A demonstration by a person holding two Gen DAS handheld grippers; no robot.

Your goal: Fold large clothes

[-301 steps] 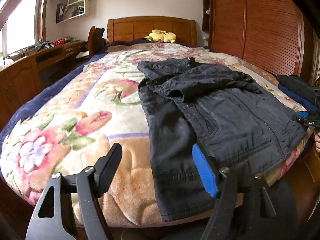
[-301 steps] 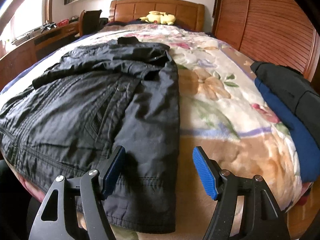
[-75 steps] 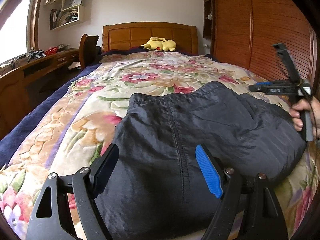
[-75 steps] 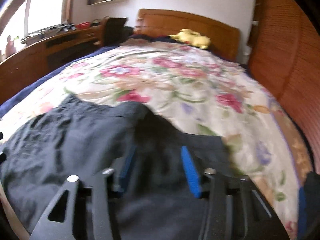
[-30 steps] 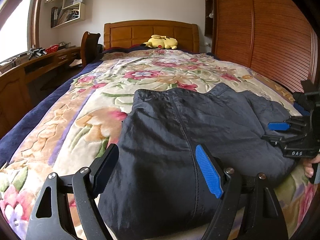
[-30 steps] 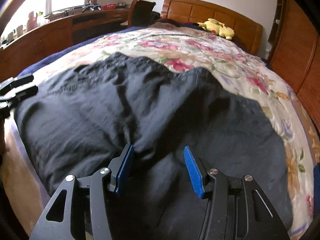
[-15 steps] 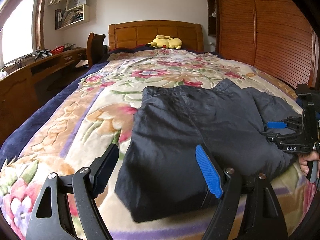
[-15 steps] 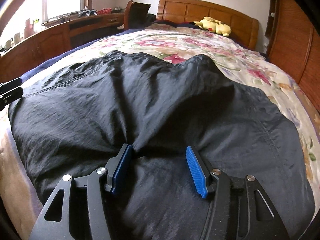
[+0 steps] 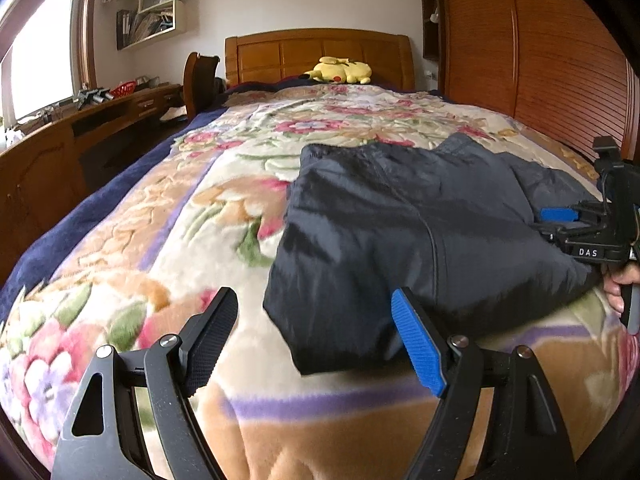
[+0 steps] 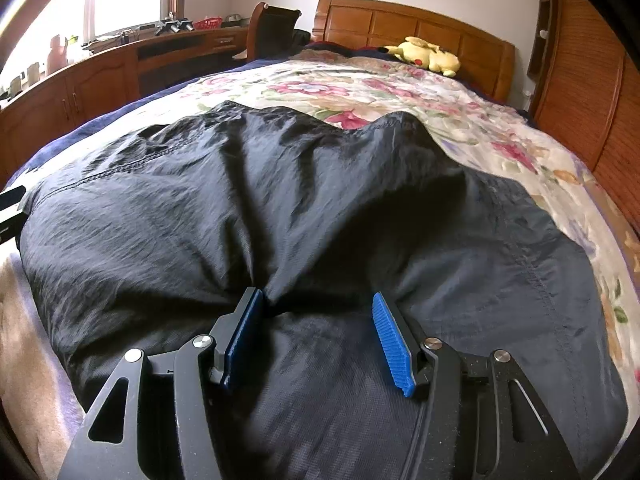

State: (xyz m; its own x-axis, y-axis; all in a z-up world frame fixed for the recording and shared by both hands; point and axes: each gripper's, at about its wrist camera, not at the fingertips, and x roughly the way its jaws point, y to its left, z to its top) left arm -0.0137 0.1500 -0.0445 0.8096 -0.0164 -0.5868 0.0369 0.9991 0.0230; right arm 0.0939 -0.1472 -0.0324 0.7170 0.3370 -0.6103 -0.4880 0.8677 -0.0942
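The dark jacket (image 9: 408,240), folded into a block, lies right of centre on the floral blanket (image 9: 160,240). The right gripper (image 10: 316,332) presses into it, jaws apart around a puckered ridge without clamping it. The left gripper (image 9: 312,340) hangs released at the near corner. Lifting could drag that slippery cloth and spill the fold. Upper centre: wooden headboard (image 9: 320,54), yellow plush toy (image 9: 340,70).
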